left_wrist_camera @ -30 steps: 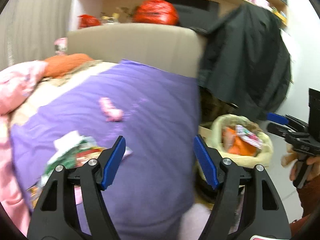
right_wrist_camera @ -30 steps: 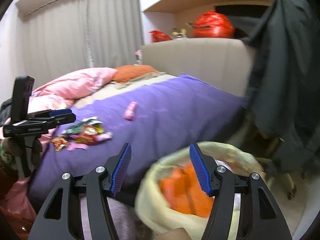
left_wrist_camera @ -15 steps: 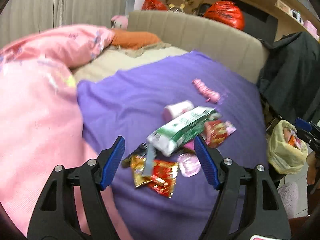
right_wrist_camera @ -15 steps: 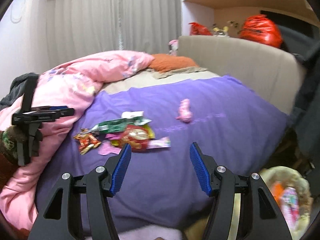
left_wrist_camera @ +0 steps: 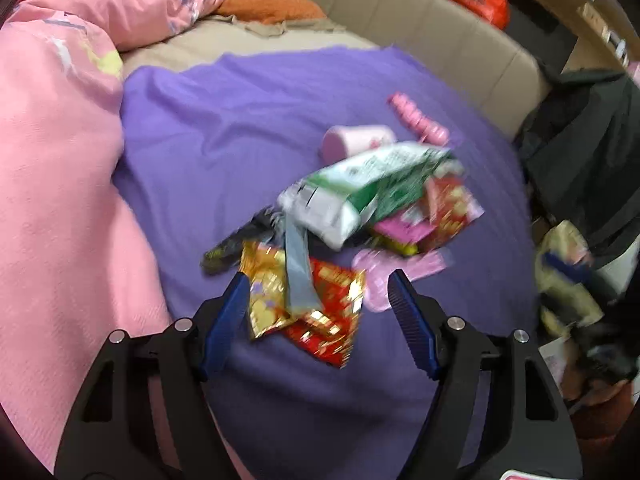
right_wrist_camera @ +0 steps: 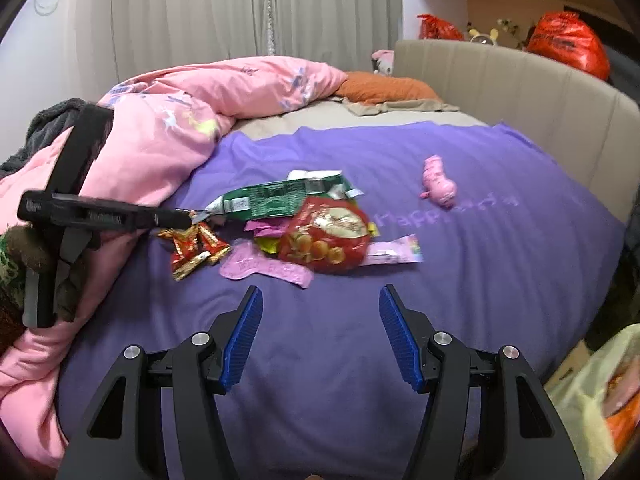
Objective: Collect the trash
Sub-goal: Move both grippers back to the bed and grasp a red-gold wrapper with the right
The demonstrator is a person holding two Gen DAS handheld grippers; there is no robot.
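Note:
A heap of snack wrappers lies on the purple blanket (right_wrist_camera: 360,340). It holds a green and white packet (left_wrist_camera: 360,188) (right_wrist_camera: 276,200), a round red bag (right_wrist_camera: 326,236), red and gold wrappers (left_wrist_camera: 316,312) (right_wrist_camera: 192,248) and flat pink wrappers (right_wrist_camera: 264,268). My left gripper (left_wrist_camera: 316,300) is open, its blue fingers on either side of the red and gold wrappers, close above them. It shows in the right wrist view (right_wrist_camera: 168,218) at the heap's left edge. My right gripper (right_wrist_camera: 320,320) is open and empty, short of the heap. A yellowish trash bag (right_wrist_camera: 600,384) (left_wrist_camera: 568,272) with trash in it stands right of the bed.
A pink duvet (right_wrist_camera: 168,128) is bunched on the bed's left side. A small pink toy (right_wrist_camera: 438,186) and a pink roll (left_wrist_camera: 356,142) lie beyond the heap. A beige headboard (right_wrist_camera: 520,84) runs behind, red bags (right_wrist_camera: 568,42) above it. Dark clothes (left_wrist_camera: 592,140) hang at the right.
Both grippers have swung left, away from the trash bag and toward the heap. The left gripper has come down close over the red and gold wrappers. Both stayed open.

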